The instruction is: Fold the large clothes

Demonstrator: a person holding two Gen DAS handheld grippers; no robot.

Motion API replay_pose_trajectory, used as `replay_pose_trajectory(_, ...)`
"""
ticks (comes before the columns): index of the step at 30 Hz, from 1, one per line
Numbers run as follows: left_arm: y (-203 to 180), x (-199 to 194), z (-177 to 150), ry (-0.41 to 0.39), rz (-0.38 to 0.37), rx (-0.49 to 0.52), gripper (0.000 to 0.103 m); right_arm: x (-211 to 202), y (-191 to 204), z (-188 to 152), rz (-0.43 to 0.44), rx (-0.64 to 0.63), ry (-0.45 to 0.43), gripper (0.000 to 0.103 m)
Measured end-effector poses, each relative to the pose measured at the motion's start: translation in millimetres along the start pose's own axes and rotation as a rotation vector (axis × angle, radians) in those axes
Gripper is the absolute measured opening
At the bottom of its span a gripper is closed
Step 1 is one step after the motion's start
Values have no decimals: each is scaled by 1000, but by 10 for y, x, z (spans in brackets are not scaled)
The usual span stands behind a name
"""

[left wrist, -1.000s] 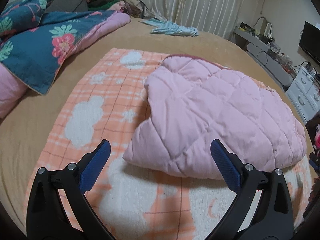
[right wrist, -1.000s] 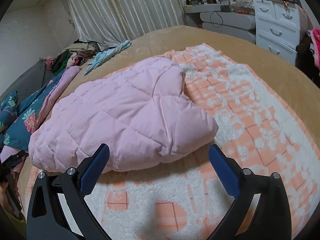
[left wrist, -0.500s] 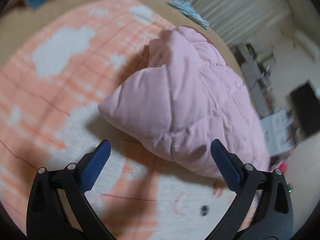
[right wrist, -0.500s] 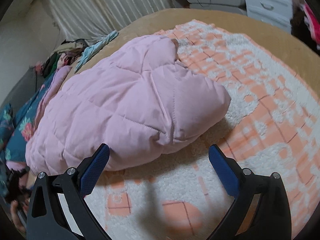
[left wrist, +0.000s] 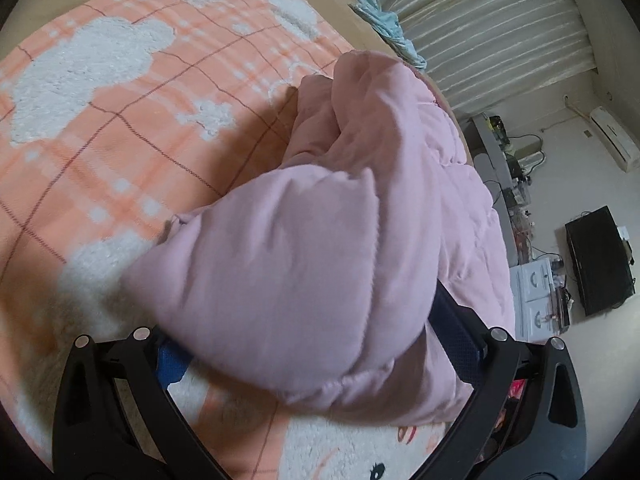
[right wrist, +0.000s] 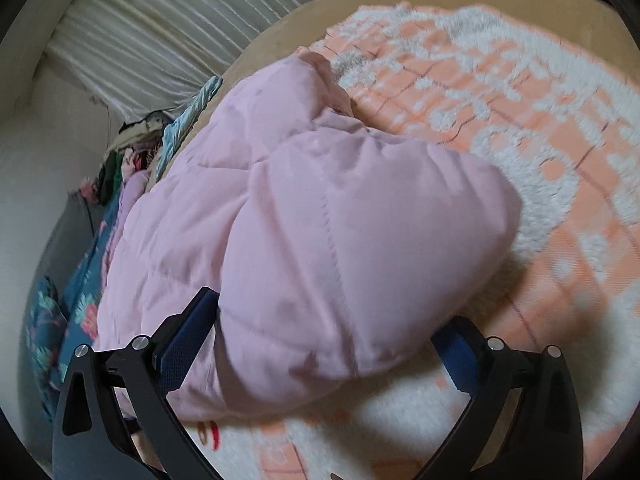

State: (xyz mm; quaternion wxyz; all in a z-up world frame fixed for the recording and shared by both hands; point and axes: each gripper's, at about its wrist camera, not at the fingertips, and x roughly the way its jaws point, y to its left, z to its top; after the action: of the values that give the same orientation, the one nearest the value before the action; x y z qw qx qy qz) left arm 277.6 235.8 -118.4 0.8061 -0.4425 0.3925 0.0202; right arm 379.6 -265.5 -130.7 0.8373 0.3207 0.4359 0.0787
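A puffy pink quilted garment (left wrist: 312,240) lies folded on an orange-and-white blanket (left wrist: 120,128). My left gripper (left wrist: 312,346) is open, and the garment's near left corner bulges between its blue pads, hiding their tips. In the right wrist view the same garment (right wrist: 320,220) fills the middle. My right gripper (right wrist: 322,346) is open too, with the garment's near right corner pushed in between its fingers. Whether the pads press on the cloth cannot be told.
The blanket (right wrist: 520,120) covers a tan bed. A light-blue cloth (left wrist: 384,28) lies near the pale curtains (left wrist: 480,28). White drawers (left wrist: 540,292) and a black screen (left wrist: 600,260) stand to the right. A floral quilt (right wrist: 80,300) and a heap of clothes (right wrist: 124,152) sit at the left.
Both grippers have moved forward and down onto the garment's near edge. Its corners, which lay ahead of the fingertips, now sit between the open fingers.
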Motion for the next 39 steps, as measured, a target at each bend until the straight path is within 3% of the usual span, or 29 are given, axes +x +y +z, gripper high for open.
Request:
replay_pose_trajectory(11, -17, 97, 35, -7, 7, 42, 95, 242, -13, 88, 60, 24, -30, 97)
replay_pose_trajectory(12, -23, 100, 38, -9, 9, 47, 95, 237, -1, 86, 68, 13, -31, 94)
replay_pose_trajectory(14, -31, 105, 40, -12, 10, 55, 95, 216, 22, 70, 97, -11, -29, 75)
replay_pose_trajectory(17, -50, 117, 53, -18, 14, 69, 94, 164, 84, 63, 111, -69, -43, 58)
replay_pose_trajectory(19, -67, 106, 54, -24, 18, 83, 90, 110, 147, 58, 116, -115, -56, 50)
replay_pose_trajectory(22, -168, 57, 65, -52, 47, 145, 74, 23, 301, 18, 92, -208, -76, 43)
replay_pose_trajectory(24, -254, -4, 60, -77, 65, 195, 58, -23, 386, -19, 71, -260, -84, 41)
replay_pose_trajectory(29, -474, -147, 30, -127, 99, 307, 37, -114, 575, -77, 13, -355, -101, 37)
replay_pose_trajectory(33, -653, -278, -9, -168, 116, 389, 31, -218, 742, -148, -25, -442, -129, 35)
replay_pose_trajectory(39, -761, -461, -60, -203, 111, 433, 30, -447, 1013, -221, -45, -554, -153, 33)
